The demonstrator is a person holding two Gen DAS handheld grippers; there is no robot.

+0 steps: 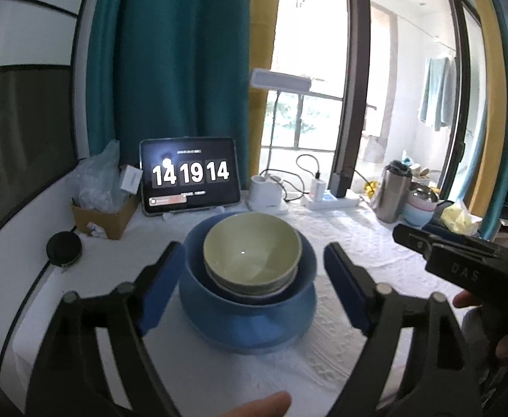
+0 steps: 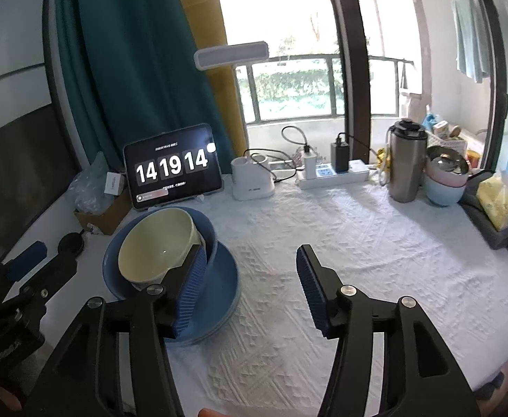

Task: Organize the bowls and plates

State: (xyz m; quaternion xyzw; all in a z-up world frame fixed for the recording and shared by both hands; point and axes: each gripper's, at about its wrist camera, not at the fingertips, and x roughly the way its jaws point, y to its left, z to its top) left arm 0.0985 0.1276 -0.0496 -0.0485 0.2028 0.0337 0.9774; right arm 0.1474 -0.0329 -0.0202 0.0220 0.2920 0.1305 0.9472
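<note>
A pale green bowl (image 1: 252, 252) sits nested in a blue bowl (image 1: 198, 264), which rests on blue plates (image 1: 247, 326) on the white tablecloth. My left gripper (image 1: 254, 248) is open, its blue pads either side of the stack and not pressing on it. In the right wrist view the same stack (image 2: 219, 278) lies at the left. My right gripper (image 2: 250, 252) is open over bare cloth with nothing between its fingers; its left finger overlaps the stack's right edge in the picture. The right gripper's black frame (image 1: 462, 264) shows at the left view's right edge.
A tablet showing a clock (image 1: 189, 175), a lamp base (image 1: 267, 191) and a power strip (image 2: 333, 173) line the back. A steel flask (image 2: 406, 163), stacked pastel bowls (image 2: 443, 187) and a yellow pack (image 2: 500, 198) stand back right. A cardboard box (image 1: 104, 215) and black disc (image 1: 64, 248) sit left.
</note>
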